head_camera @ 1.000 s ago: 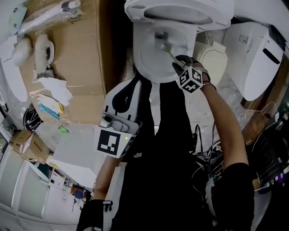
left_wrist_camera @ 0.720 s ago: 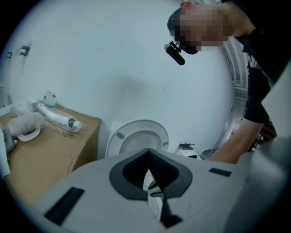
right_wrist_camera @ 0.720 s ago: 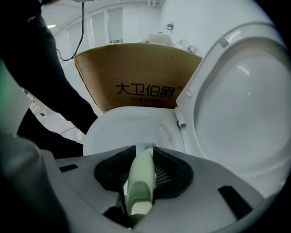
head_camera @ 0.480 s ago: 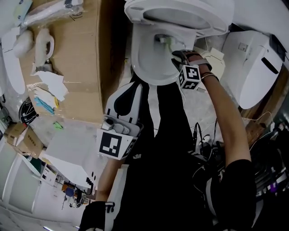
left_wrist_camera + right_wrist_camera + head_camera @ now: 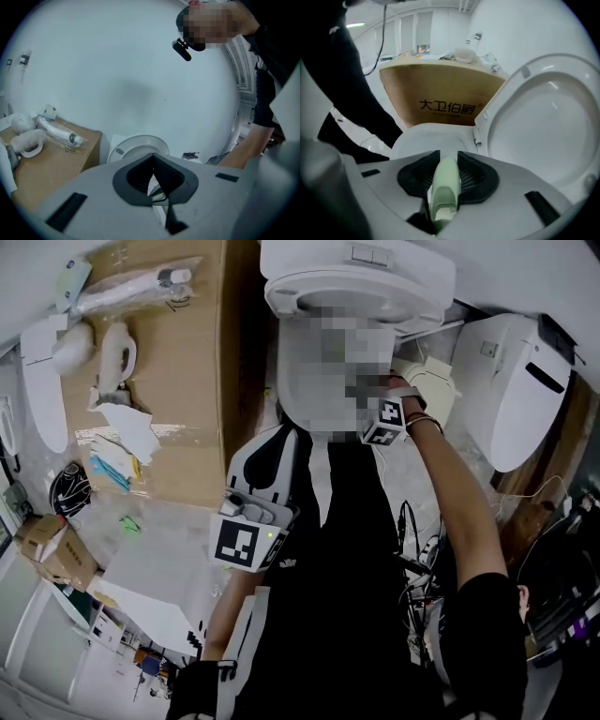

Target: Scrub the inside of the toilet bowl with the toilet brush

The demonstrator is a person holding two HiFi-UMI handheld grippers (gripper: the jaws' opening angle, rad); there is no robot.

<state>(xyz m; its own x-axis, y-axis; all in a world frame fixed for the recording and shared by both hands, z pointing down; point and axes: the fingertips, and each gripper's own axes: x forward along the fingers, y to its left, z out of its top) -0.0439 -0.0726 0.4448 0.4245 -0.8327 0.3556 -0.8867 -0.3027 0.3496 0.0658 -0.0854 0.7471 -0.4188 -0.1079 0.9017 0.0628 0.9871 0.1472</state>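
- Pale green plastic toilet-brush handle (image 5: 444, 192) sat clenched in the right claw (image 5: 444, 169), aimed into the white ceramic toilet bowl (image 5: 423, 137) for scrubbing.
- The left claw (image 5: 153, 180), closed on nothing, idled aside.

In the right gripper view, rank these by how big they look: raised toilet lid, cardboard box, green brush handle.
raised toilet lid: largest
cardboard box: second
green brush handle: smallest, despite being nearest the camera

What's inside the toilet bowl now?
Only the rim of the toilet bowl shows past the right gripper, shut on the green brush handle. The gripper's body covers the interior and brush head; the head view is blurred there.
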